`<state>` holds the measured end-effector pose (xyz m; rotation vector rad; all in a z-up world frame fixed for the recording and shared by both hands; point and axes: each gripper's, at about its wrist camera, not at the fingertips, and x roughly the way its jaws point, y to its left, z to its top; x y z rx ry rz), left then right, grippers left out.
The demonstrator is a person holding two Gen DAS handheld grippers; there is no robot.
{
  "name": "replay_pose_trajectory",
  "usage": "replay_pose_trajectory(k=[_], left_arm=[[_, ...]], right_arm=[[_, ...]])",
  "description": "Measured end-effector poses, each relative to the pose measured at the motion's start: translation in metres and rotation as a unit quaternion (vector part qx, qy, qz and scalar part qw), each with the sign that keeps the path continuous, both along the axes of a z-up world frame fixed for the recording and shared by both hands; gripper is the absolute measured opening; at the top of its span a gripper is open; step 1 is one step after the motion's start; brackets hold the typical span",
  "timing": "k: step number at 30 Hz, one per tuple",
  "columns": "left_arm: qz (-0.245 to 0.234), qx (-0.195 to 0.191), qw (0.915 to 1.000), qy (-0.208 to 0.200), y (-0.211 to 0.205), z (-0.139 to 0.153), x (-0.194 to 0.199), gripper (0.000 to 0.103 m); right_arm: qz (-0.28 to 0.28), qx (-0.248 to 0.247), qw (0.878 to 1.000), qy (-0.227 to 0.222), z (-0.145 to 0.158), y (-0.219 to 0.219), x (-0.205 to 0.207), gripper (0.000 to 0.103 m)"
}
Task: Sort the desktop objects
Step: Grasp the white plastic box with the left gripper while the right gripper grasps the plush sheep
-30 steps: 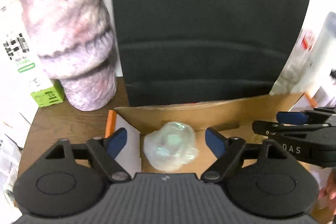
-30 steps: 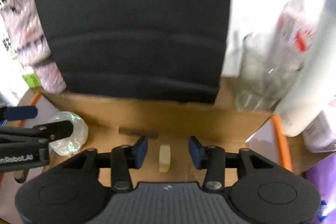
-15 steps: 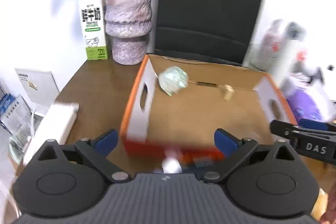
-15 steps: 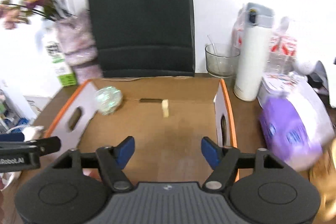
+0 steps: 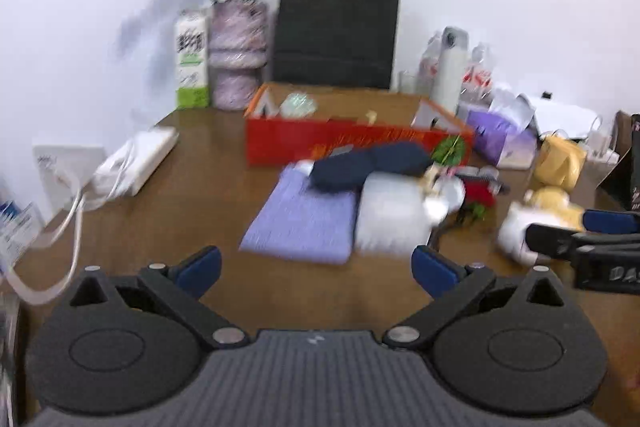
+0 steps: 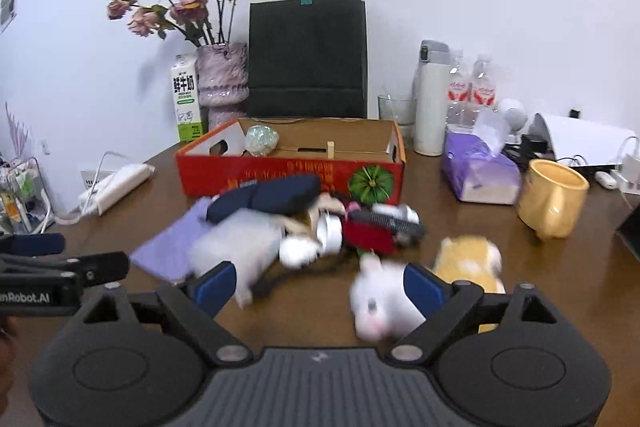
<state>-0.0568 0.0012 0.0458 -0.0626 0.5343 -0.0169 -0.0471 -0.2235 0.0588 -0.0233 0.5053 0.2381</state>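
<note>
The pile (image 6: pixel 304 227) of loose desk things lies on the brown table (image 6: pixel 500 267) just in front of the red box (image 6: pixel 288 175), which already holds a crinkly ball (image 6: pixel 261 140) and a small block (image 6: pixel 330 149). Both claws are empty: the left gripper (image 5: pixel 316 267) stands fully released above bare wood, and the right gripper (image 6: pixel 320 287) has its jaws opening, a white plush (image 6: pixel 380 303) lying low between them, untouched. That plush and the yellow plush (image 6: pixel 472 259) beside it look light, soft and forgiving, best pinched across the body. The navy pouch (image 6: pixel 268 199) seems padded and squashy, so take it mid-length. The purple cloth (image 6: pixel 172 247) is limp and flat and would need an edge pinched up. A white packet (image 6: pixel 236 247) appears soft. The round tin (image 6: pixel 330 233) probably is hard and slick, so grip across its rim. The red and dark items (image 6: pixel 380 227) are too blurred to judge.
</note>
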Motion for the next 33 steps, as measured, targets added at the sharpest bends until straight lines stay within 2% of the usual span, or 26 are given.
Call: replay_pose_trajectory(k=[3, 5, 8, 11, 19, 22, 24, 26, 29, 33], left_arm=[[0.009, -0.013, 0.9999, 0.000, 0.005, -0.018, -0.015, 0.103], [0.010, -0.003, 0.9999, -0.006, 0.005, -0.026, -0.021, 0.103], [0.015, 0.023, 0.9996, -0.002, 0.004, -0.035, -0.022, 0.103], [0.013, 0.008, 0.9999, -0.007, 0.008, -0.035, -0.023, 0.103], [-0.004, 0.031, 0.9995, 0.007, -0.001, -0.038, -0.021, 0.103], [-0.016, 0.035, 0.9991, -0.015, -0.008, -0.029, -0.015, 0.103], [-0.040, 0.044, 0.9978, -0.030, -0.018, -0.018, 0.000, 0.103], [-0.064, 0.046, 0.9965, -0.029, -0.028, -0.008, 0.025, 0.103], [-0.080, 0.033, 0.9962, -0.011, -0.039, -0.002, 0.072, 0.103], [-0.091, 0.023, 0.9949, 0.038, -0.054, -0.004, 0.133, 0.099]], right_arm=[[0.004, 0.016, 1.000, 0.000, -0.018, -0.002, -0.025, 0.091], [0.014, 0.026, 1.000, 0.007, -0.031, 0.001, -0.034, 0.092], [0.019, -0.002, 1.000, 0.008, -0.043, 0.011, -0.037, 0.092], [0.020, 0.004, 1.000, 0.006, -0.046, 0.013, -0.038, 0.092], [0.016, 0.037, 0.999, 0.021, -0.051, 0.005, -0.037, 0.092], [0.003, 0.041, 0.999, 0.006, -0.045, -0.001, -0.037, 0.092], [-0.027, 0.041, 0.999, -0.001, -0.035, -0.012, -0.029, 0.092], [-0.060, 0.044, 0.997, 0.006, -0.026, -0.027, -0.011, 0.092], [-0.109, 0.046, 0.993, 0.009, -0.017, -0.051, 0.023, 0.092], [-0.139, 0.041, 0.988, 0.049, -0.015, -0.072, 0.082, 0.090]])
